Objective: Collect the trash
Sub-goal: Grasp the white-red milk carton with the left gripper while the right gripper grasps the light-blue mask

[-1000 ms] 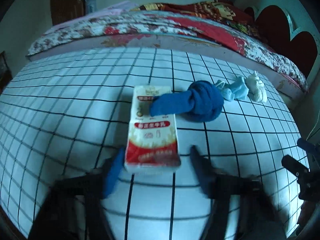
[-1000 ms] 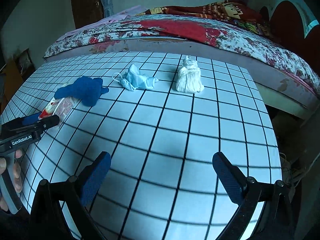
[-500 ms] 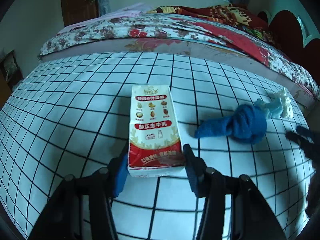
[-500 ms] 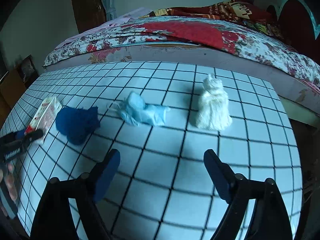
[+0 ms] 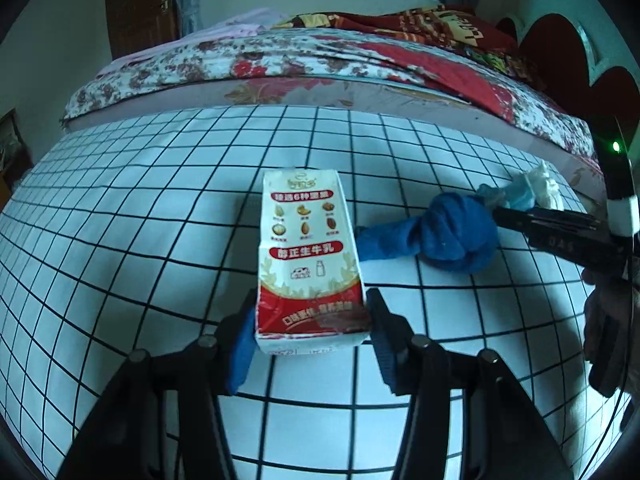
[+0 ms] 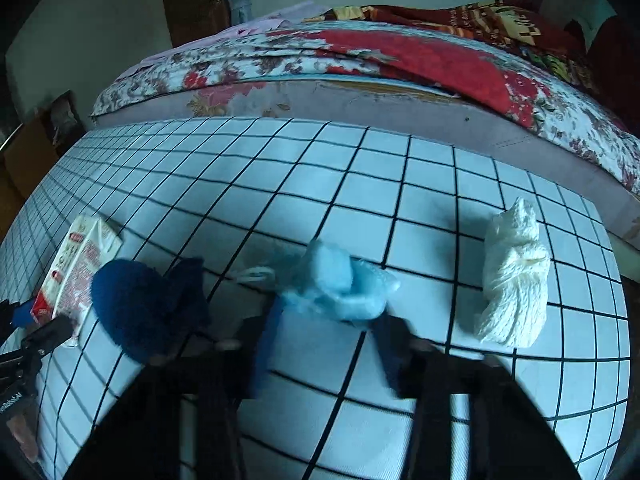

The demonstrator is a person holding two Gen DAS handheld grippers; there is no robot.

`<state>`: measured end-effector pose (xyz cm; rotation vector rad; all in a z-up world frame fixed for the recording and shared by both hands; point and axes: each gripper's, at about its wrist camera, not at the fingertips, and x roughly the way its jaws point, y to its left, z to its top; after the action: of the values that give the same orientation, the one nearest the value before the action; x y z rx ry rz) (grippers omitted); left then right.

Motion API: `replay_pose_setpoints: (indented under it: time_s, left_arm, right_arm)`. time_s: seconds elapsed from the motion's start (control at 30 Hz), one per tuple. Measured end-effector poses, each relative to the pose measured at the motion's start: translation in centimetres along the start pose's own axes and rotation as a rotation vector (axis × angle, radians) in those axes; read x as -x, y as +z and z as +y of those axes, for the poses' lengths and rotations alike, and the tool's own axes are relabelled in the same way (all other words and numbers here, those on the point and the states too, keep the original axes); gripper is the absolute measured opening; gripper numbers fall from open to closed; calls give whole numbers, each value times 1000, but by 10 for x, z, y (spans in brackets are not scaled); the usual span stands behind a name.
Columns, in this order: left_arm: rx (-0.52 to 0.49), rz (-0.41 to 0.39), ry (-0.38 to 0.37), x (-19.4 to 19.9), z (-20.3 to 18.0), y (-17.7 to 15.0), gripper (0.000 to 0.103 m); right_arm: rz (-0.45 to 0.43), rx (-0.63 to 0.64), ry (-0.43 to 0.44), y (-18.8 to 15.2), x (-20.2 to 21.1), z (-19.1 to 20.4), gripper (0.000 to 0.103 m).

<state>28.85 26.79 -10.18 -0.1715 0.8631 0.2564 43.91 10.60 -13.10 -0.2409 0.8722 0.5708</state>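
Note:
A red and white milk carton (image 5: 310, 264) lies on the checked tablecloth (image 5: 160, 208); my left gripper (image 5: 310, 320) is shut on its near end. It also shows in the right wrist view (image 6: 78, 264). A knotted dark blue cloth (image 5: 452, 236) lies right of the carton, also in the right wrist view (image 6: 140, 304). My right gripper (image 6: 328, 332) has its jaws closed in around a crumpled light blue face mask (image 6: 340, 284). A white knotted cloth (image 6: 512, 284) lies to the right of the mask.
A bed with a floral cover (image 5: 320, 60) and red blanket runs along the table's far edge. A wooden door (image 5: 140, 4) stands behind at left. The table's right edge (image 6: 616, 264) is close to the white cloth.
My left gripper closed on the carton and drew it away from the blue cloth. My right gripper moved forward to the face mask and narrowed its jaws around it.

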Motion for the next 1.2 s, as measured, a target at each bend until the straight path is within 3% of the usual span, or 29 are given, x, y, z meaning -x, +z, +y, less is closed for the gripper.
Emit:
replay_pose_setpoints:
  time_s: [0.03, 0.07, 0.4, 0.53, 0.57, 0.6, 0.63, 0.67, 0.83, 0.87, 0.9, 0.93, 0.97, 1.2]
  left_arm:
    - [-5, -1, -2, 2, -2, -2, 52]
    - [-10, -4, -5, 5, -4, -3, 52]
    - [-39, -25, 0, 21, -10, -15, 52]
    - [-29, -20, 0, 20, -8, -16, 52]
    - [-28, -23, 1, 20, -6, -15, 52]
    - [-25, -24, 1, 21, -5, -15, 52]
    - [-22, -25, 3, 21, -3, -15, 52]
    - [-19, -26, 4, 21, -1, -15, 52]
    - [-10, -20, 14, 19, 8, -15, 52]
    - [-9, -21, 15, 20, 10, -15, 52]
    - [-9, -21, 16, 20, 11, -15, 52]
    - [-10, -20, 16, 21, 12, -16, 52]
    - [-12, -22, 17, 21, 12, -16, 52]
    - [-34, -35, 9, 29, 0, -20, 52]
  right_arm:
    - [11, 3, -1, -1, 1, 1, 16]
    - [21, 4, -3, -3, 2, 0, 2]
    - [0, -56, 79, -22, 31, -12, 2]
    - [33, -45, 86, -26, 24, -4, 5]
    - [40, -40, 65, -27, 21, -2, 17]
    - [24, -33, 53, -26, 20, -1, 51]
    - [18, -22, 21, -24, 19, 2, 70]
    - [5, -11, -4, -22, 18, 4, 81]
    - [5, 23, -6, -9, 6, 14, 80]
    - [4, 26, -5, -7, 4, 16, 73]
    - [15, 33, 1, -5, 0, 17, 48]
    - [14, 45, 13, -5, 1, 19, 35]
    - [16, 50, 32, -4, 1, 19, 5]
    - [-48, 7, 70, -19, 30, 9, 5]
